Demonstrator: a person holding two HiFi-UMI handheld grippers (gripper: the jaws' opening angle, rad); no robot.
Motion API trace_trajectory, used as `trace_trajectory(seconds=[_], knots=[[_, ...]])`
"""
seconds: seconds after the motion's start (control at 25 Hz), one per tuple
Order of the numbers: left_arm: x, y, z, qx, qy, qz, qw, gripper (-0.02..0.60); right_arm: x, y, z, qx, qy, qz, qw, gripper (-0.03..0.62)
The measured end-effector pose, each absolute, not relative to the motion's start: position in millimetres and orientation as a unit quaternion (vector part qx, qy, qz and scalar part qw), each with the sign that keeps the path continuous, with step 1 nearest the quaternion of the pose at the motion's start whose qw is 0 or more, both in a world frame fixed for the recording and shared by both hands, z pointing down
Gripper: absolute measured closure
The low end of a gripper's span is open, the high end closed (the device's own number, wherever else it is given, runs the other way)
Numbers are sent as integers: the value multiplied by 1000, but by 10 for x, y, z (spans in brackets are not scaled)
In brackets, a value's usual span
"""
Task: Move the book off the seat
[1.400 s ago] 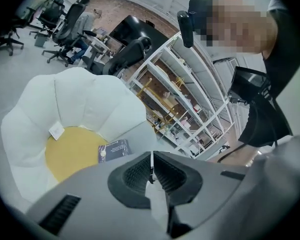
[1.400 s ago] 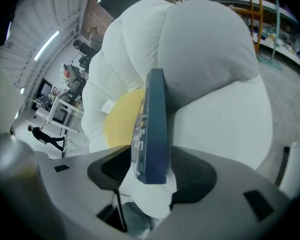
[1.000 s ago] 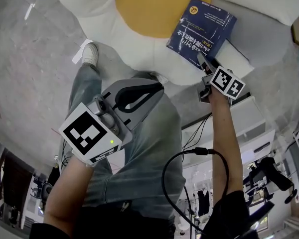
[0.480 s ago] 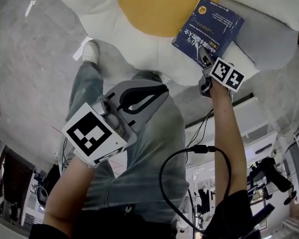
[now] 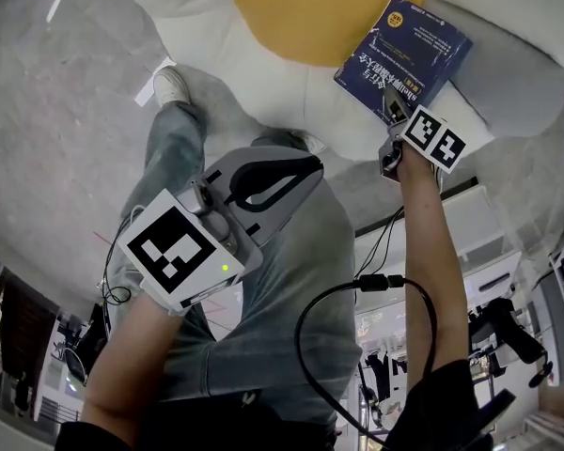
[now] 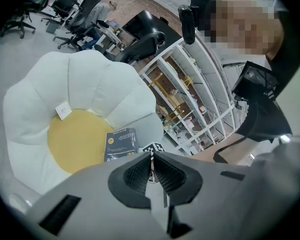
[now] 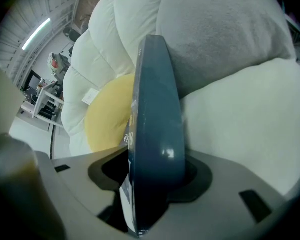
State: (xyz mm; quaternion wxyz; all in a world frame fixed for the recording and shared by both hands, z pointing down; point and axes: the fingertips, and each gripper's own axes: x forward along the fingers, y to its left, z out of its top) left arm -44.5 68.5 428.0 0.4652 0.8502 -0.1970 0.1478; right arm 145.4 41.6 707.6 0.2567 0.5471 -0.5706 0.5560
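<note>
Gripping one book (image 5: 409,50) at one seat (image 5: 199,28), the right claw (image 5: 392,112) has just tightened; the left claw (image 5: 296,172) hangs closed, empty.

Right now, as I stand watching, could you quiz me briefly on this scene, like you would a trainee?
1. True or false: the left gripper has its jaws wide apart.
2. The centre of the seat is: A yellow, B red, C green?
3. Fill in: between the jaws of the right gripper is a blue ____.
Key: 1 false, they are together and empty. 2 A. 3 book; those jaws have just been closing and grip it.
</note>
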Motion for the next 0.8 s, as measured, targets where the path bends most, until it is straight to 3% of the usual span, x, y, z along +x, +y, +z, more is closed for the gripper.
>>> trace_trajectory(seconds=[0.44,0.8], knots=[[-519,863,4404,837,-203,152,484,575,1543,400,7075,544,-575,569,223,401],[-499,867,4367,848,-186,172,465,575,1441,335,6828,542,-568,605,134,419]])
